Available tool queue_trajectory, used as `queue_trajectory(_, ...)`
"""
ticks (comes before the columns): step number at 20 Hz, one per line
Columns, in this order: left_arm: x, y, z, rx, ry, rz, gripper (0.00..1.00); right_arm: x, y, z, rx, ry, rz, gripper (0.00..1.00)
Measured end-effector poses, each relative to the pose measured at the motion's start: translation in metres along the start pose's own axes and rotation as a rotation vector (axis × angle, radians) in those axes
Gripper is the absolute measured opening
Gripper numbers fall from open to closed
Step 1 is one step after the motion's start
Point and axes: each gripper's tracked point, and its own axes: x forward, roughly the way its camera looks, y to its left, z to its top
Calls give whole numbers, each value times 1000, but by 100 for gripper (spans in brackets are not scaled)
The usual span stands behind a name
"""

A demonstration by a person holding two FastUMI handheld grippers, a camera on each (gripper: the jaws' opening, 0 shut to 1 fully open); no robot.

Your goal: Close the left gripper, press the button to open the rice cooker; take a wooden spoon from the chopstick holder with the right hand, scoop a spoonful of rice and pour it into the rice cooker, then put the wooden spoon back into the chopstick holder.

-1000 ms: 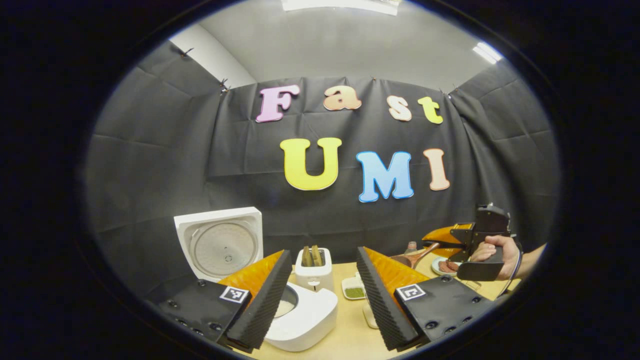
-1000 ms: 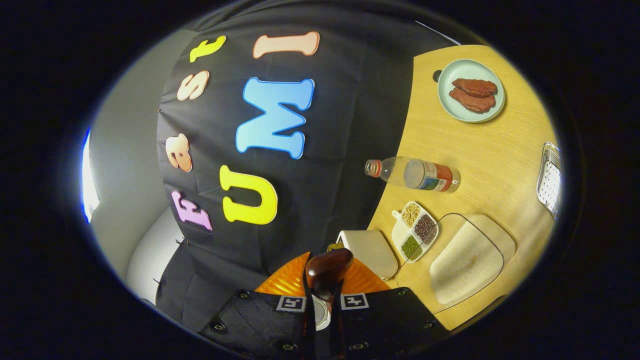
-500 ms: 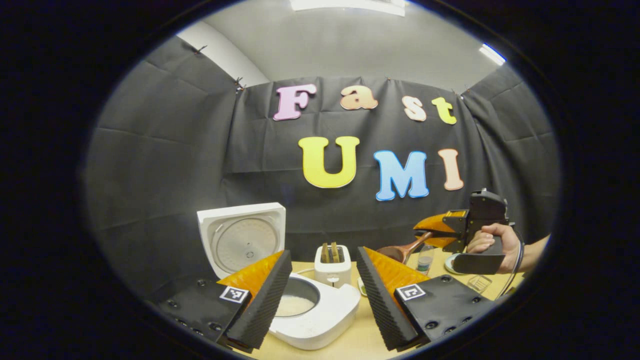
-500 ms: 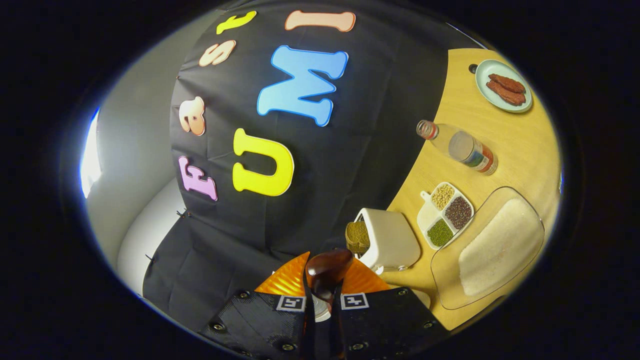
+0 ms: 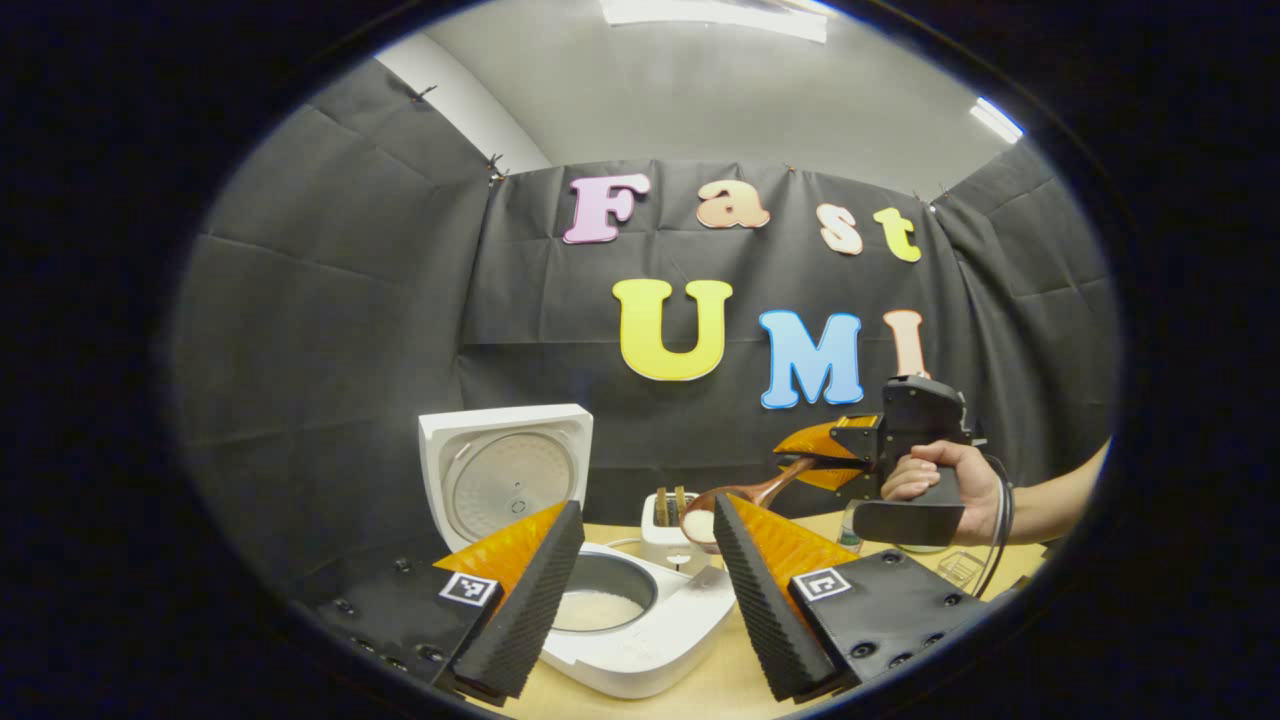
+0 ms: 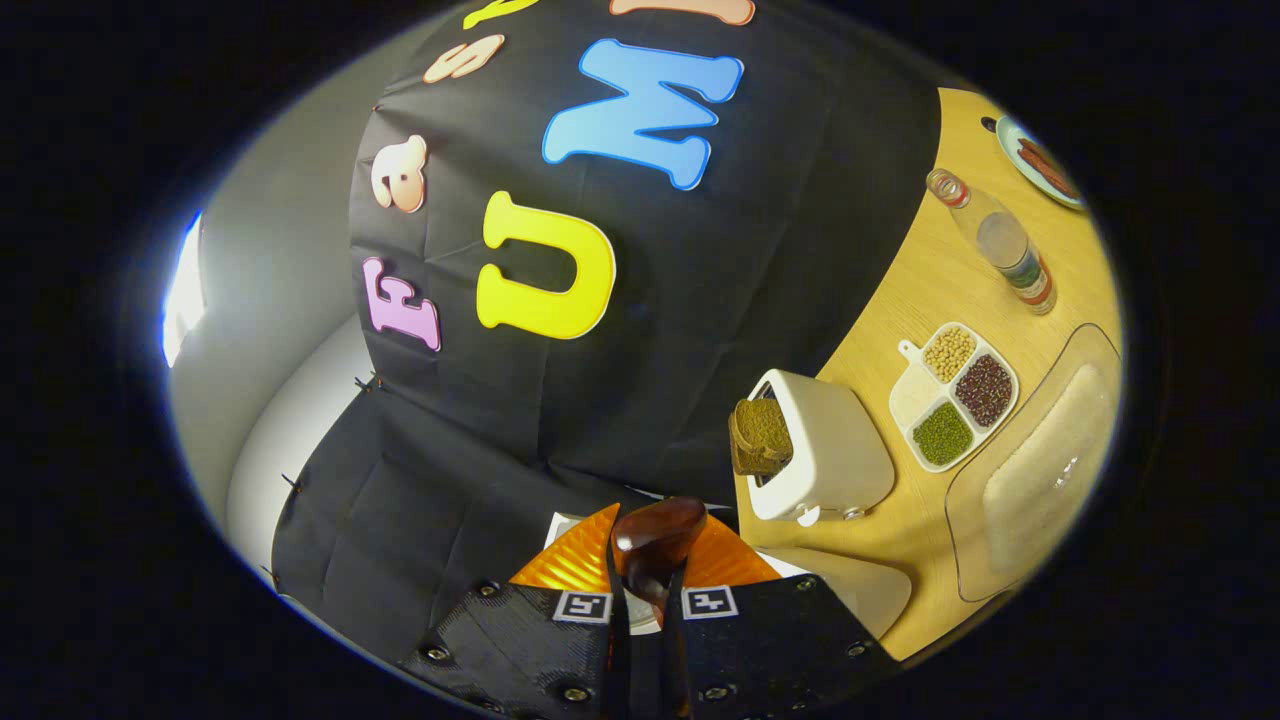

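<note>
Left gripper view had its own hand-held gripper point(image 5: 640, 590) nearest, fingers apart and empty, over the open rice cooker point(image 5: 620, 610) on the worktop point(image 5: 720, 680). Beyond, the right hand-held gripper point(image 5: 815, 462) was clamped on the wooden spoon point(image 5: 735, 497), its bowl holding rice near the pot. Pouring was the step in hand; next, I judged, the spoon needed tipping above the pot. Right gripper view added the toaster point(image 6: 825, 455), grain dish point(image 6: 955, 395), rice tray point(image 6: 1040, 470) and bottle point(image 6: 1000, 240).

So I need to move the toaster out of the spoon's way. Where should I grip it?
Grip the toaster across its two broad flat sides, coming down from above. Keep the fingers below the bread slices that stick out of its top slots.
</note>
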Motion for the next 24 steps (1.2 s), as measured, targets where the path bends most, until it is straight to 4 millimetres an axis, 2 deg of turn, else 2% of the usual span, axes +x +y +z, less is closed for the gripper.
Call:
queue_trajectory(3,0,9,-9,5,17,14,95,20,11,-16,-59,38,1,11)
queue_trajectory(4,0,14,-9,9,21,23,92,28,14,-22,-87,51,1,11)
queue_trajectory(7,-6,21,-16,12,33,35,92,48,22,-43,-173,90,1,11)
queue_trajectory(8,-7,25,-19,13,39,37,95,54,23,-49,-193,104,1,11)
queue_trajectory(10,-11,29,-22,8,48,40,92,70,24,-64,-232,134,1,11)
queue_trajectory(11,-13,30,-23,-1,51,41,95,76,25,-69,-255,144,0,11)
queue_trajectory(12,-14,31,-23,-7,55,48,89,84,25,-75,-287,154,-5,11)
queue_trajectory(14,-17,35,-25,-11,59,68,89,102,24,-88,-359,181,-14,11)
queue_trajectory(16,-22,38,-25,-14,63,87,92,115,22,-101,-447,198,-20,11)
queue_trajectory(18,-26,42,-27,-9,71,105,89,124,23,-111,-556,206,-23,11)
queue_trajectory(20,-35,46,-29,0,78,121,92,129,28,-125,-711,228,-17,11)
queue_trajectory(22,-38,49,-30,2,87,135,89,136,33,-141,-828,273,-3,11)
queue_trajectory(23,-40,51,-29,1,87,140,92,141,36,-150,-883,293,8,11)
queue_trajectory(24,-42,52,-31,-2,90,145,89,143,40,-157,-946,305,21,11)
